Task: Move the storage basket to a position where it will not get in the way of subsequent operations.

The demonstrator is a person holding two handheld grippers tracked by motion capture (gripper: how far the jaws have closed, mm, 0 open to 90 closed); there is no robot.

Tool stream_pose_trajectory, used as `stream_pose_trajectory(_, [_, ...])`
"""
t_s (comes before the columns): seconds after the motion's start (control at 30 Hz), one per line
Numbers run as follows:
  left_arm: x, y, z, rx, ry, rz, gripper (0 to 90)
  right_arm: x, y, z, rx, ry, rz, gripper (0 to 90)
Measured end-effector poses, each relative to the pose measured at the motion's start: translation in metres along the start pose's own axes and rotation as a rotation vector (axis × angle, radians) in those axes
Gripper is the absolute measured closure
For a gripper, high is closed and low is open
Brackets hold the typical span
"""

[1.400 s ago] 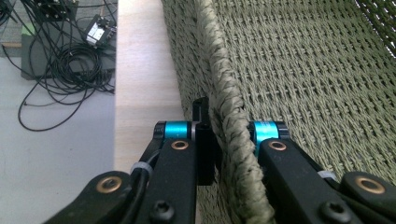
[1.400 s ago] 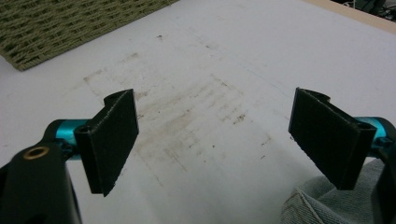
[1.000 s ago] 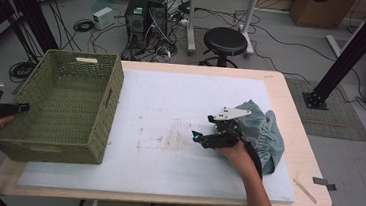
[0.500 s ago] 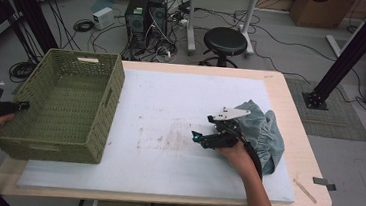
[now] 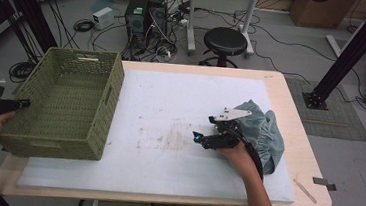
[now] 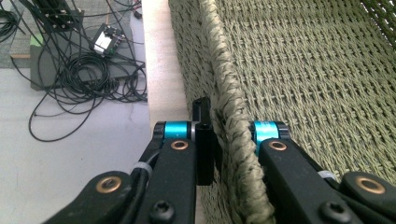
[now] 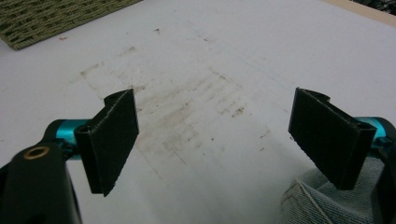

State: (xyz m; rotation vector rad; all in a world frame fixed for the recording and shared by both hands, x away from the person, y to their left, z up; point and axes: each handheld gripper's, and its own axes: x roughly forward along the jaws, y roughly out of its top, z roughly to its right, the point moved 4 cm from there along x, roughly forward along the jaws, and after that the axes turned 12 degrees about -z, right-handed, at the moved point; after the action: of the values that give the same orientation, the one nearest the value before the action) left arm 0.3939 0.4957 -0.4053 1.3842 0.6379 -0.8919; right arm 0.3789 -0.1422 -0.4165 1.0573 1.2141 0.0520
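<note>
A green woven basket [image 5: 52,144] stands at the left of the white mat [image 5: 171,97]. My left gripper [image 5: 20,103] is at the basket's left wall and is shut on its braided rim [image 6: 224,84], one jaw outside and one inside the basket [image 6: 303,70]. At the mat's right lies a crumpled grey-green denim cloth [image 5: 266,133]. My right gripper [image 5: 199,137] rests low on the mat by the cloth's left edge, pointing left. In the right gripper view my gripper [image 7: 217,135] is open with only stained mat [image 7: 210,56] between its jaws, and the cloth [image 7: 317,205] lies under the right jaw.
The wooden table [image 5: 299,123] shows as a border round the mat, with a strip of tape [image 5: 306,190] near its right front corner. Beyond the far edge are a black stool [image 5: 225,39], computer cases [image 5: 146,17] and floor cables [image 6: 79,79].
</note>
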Motion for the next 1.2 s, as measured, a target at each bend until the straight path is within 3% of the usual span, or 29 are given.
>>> stream_pose_trajectory(0.57, [0.004,0.006,-0.002,-0.018,-0.001,0.006,83.3,0.002,0.002,-0.002,-0.005,0.001,-0.008,16.3])
stream_pose_trajectory(0.83, [0.006,0.007,-0.004,-0.024,-0.042,0.011,82.0,0.002,0.005,-0.005,-0.009,0.001,-0.003,16.3])
stream_pose_trajectory(0.9, [0.004,0.006,-0.008,-0.039,-0.058,0.046,74.7,0.002,0.005,-0.005,-0.005,0.001,-0.003,16.3])
stream_pose_trajectory(0.97, [0.001,0.004,-0.011,-0.064,-0.066,0.076,61.6,0.002,0.004,-0.006,-0.008,0.002,-0.001,16.3])
stream_pose_trajectory(1.03, [-0.001,0.002,-0.011,-0.061,-0.094,0.096,57.7,0.001,0.004,-0.007,-0.011,0.003,0.0,16.3])
stream_pose_trajectory(1.1, [-0.003,-0.002,-0.011,-0.043,-0.093,0.115,55.6,0.0,0.004,-0.007,-0.011,0.002,0.002,16.3])
stream_pose_trajectory(1.2, [-0.008,-0.005,-0.013,-0.05,-0.111,0.165,48.3,-0.001,0.003,-0.007,-0.01,0.0,0.004,16.3])
